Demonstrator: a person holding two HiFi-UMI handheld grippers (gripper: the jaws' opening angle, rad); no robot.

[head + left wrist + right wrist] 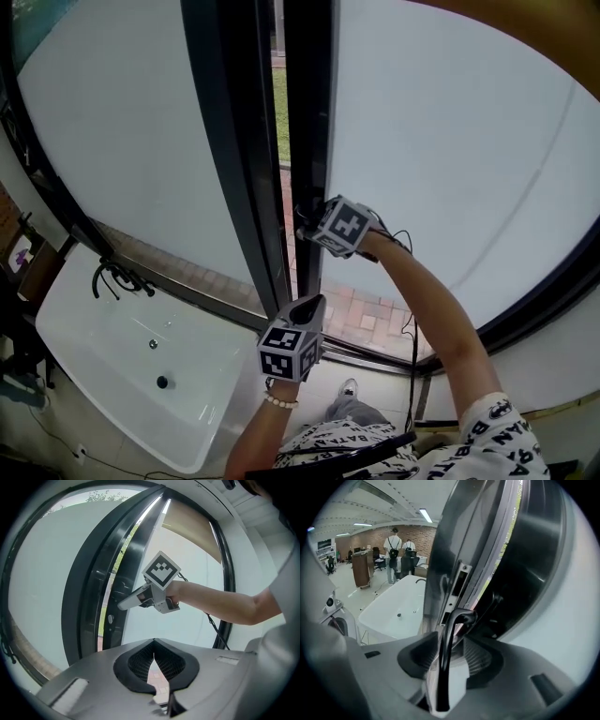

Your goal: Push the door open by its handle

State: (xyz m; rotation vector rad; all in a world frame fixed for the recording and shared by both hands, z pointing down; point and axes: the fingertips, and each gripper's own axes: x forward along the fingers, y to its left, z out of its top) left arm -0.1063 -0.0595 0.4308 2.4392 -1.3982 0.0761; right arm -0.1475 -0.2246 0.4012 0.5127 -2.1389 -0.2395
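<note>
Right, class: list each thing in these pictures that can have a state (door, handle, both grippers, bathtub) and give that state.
Door: ajar, with grass showing through a narrow gap.
Right gripper: open, jaws apart.
Door handle: between the right gripper's jaws, not clamped.
Left gripper: shut, holding nothing.
Bathtub: empty, no water in it.

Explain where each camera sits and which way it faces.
Head view: on the person's head, looking down at door, left gripper, right gripper, forearms, bathtub.
Left gripper view: on that gripper, facing the door edge and right gripper.
Right gripper view: on that gripper, handle between its open jaws.
Head and right gripper views share the bathtub.
</note>
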